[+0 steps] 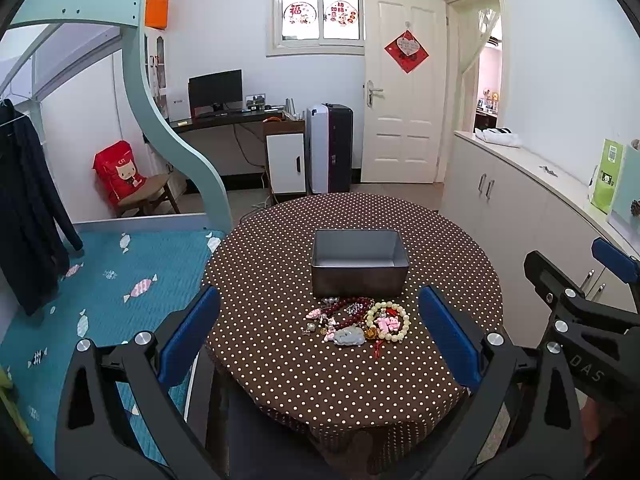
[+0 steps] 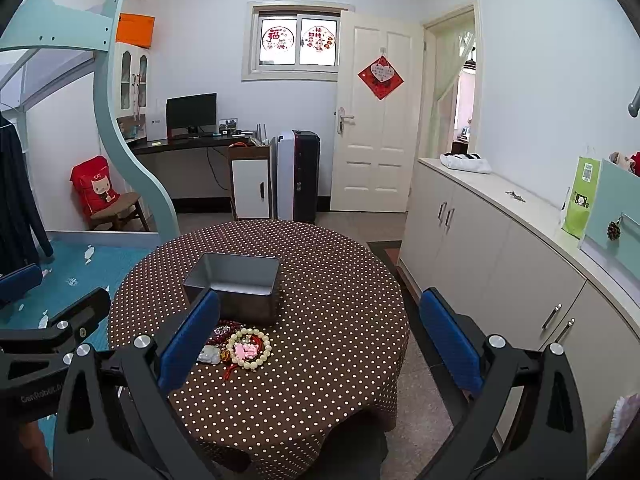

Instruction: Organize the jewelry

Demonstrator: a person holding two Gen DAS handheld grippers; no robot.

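Observation:
A pile of jewelry (image 1: pixel 356 322) lies on the round table with the brown polka-dot cloth (image 1: pixel 280 264), just in front of an empty grey metal box (image 1: pixel 359 264). The pile holds a cream bead bracelet (image 1: pixel 389 320), dark red beads (image 1: pixel 346 310), pink charms and a grey pendant (image 1: pixel 349 337). My left gripper (image 1: pixel 320 340) is open and empty, held above the table's near edge, short of the pile. My right gripper (image 2: pixel 320 344) is open and empty, to the right of the pile (image 2: pixel 240 346) and box (image 2: pixel 236 286). The right gripper also shows in the left wrist view (image 1: pixel 576 280).
A bed with a teal blanket (image 1: pixel 120 292) is at the table's left. White cabinets (image 2: pixel 500 248) run along the right wall, with a green bag (image 2: pixel 582 200) on top. A desk, a suitcase and a door stand at the back.

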